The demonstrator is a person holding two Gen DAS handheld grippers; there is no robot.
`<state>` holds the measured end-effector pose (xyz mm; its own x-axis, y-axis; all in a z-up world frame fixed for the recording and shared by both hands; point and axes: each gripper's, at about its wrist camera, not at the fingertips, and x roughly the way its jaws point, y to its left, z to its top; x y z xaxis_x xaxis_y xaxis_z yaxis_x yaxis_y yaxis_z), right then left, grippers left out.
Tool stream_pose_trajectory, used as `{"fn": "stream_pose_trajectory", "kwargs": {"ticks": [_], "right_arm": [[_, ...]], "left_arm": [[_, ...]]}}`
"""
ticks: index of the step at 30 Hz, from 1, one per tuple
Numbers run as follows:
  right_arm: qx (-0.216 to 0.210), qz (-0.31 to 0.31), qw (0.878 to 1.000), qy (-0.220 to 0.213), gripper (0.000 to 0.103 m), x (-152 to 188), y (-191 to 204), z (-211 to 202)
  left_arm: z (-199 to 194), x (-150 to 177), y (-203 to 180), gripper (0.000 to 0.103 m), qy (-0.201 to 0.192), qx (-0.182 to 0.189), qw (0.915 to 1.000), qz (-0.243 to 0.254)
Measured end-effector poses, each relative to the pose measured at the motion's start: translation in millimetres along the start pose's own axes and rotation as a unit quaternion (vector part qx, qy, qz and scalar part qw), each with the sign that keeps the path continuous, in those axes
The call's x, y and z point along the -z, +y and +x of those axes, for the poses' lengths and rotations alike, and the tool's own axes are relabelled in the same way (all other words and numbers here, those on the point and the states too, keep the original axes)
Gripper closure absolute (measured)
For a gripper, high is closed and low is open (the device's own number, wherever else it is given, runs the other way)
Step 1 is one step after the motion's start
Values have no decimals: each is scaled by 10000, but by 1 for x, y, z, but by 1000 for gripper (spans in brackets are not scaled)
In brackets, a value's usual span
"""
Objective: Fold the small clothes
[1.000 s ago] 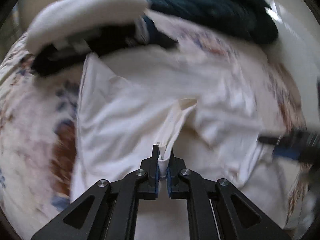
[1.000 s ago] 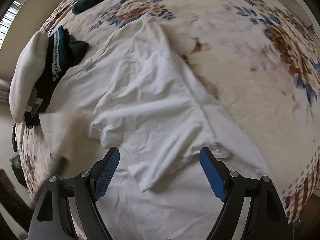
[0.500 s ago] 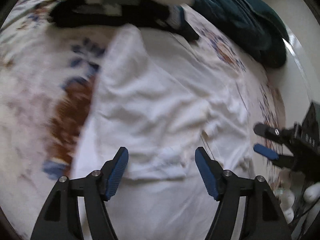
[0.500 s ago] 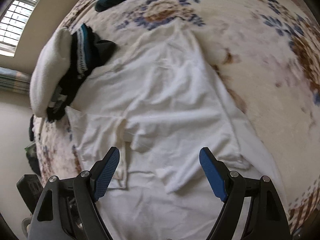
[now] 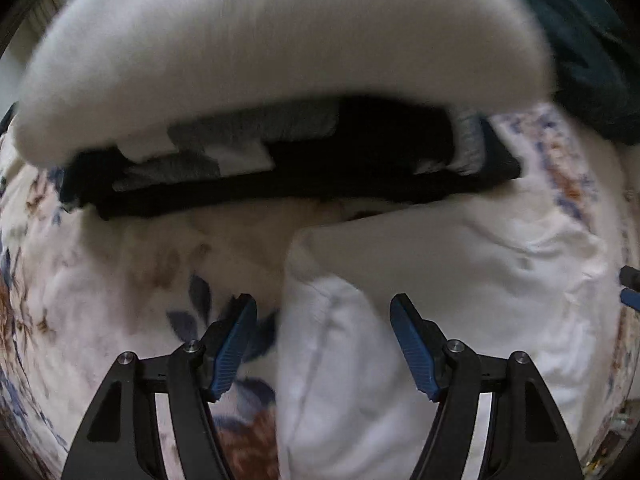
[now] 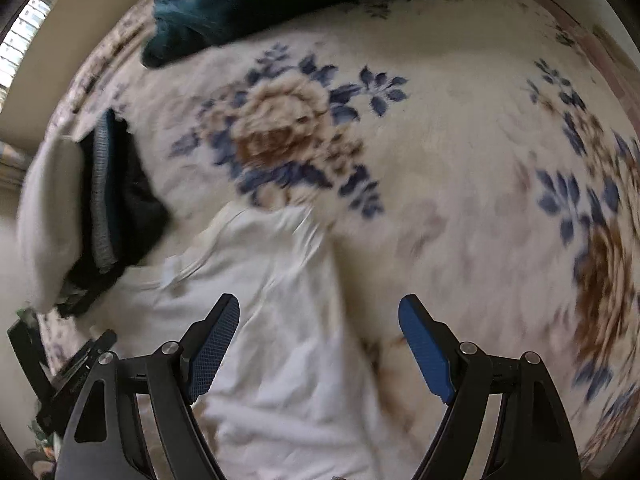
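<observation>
Floral blanket (image 6: 460, 152): right view only shows teal cloth (image 6: 224, 4) whole.

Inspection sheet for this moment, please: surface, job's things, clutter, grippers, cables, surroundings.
Surface: floral blanket, cream with blue and brown flowers.
Job's things: white garment lying rumpled on the blanket, partly folded over itself.
Clutter: stack of folded clothes, white on top, black and grey beneath; dark teal fabric at the far edge.
Grippers: left gripper open above the garment's edge; right gripper open, holding nothing.
Cables: nothing seen.
Surroundings: window at upper left.
</observation>
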<state>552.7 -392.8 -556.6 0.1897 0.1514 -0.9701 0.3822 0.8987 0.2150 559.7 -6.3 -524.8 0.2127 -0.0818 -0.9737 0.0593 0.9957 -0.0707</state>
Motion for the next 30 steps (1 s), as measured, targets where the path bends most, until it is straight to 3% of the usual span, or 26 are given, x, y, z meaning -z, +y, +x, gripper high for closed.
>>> {"fn": "stream_pose_trajectory", "kwargs": {"ticks": [4, 7, 12, 14, 18, 23, 26, 30], "right_arm": [[-141, -108, 9987, 469, 19, -25, -5, 36], [-350, 5, 9972, 662, 19, -28, -11, 46], [-1000, 270, 9929, 580, 19, -9, -38, 0], [-1072, 325, 9915, 654, 19, 11, -50, -26], [-1149, 190, 9906, 715, 19, 43, -75, -80], [-1229, -139, 9882, 898, 19, 66, -112, -118], [-1351, -434, 9840, 1078, 19, 64, -141, -129], [-1260, -957, 9784, 1328, 19, 51, -178, -133]], "left_arm": [[10, 7, 18, 36, 75, 263, 9990, -356], [-6, 15, 25, 36, 6, 192, 9991, -366], [-82, 48, 11, 34, -623, 124, 9978, -177], [-111, 66, -4, 23, -828, 223, 9963, -73], [-153, 101, -56, 16, -1019, 494, 9935, 64], [-169, 152, -154, 16, -819, 559, 9949, 161], [-166, 201, -203, 16, -439, 519, 9977, -41], [-139, 273, -272, 16, 346, 269, 9980, -458]]}}
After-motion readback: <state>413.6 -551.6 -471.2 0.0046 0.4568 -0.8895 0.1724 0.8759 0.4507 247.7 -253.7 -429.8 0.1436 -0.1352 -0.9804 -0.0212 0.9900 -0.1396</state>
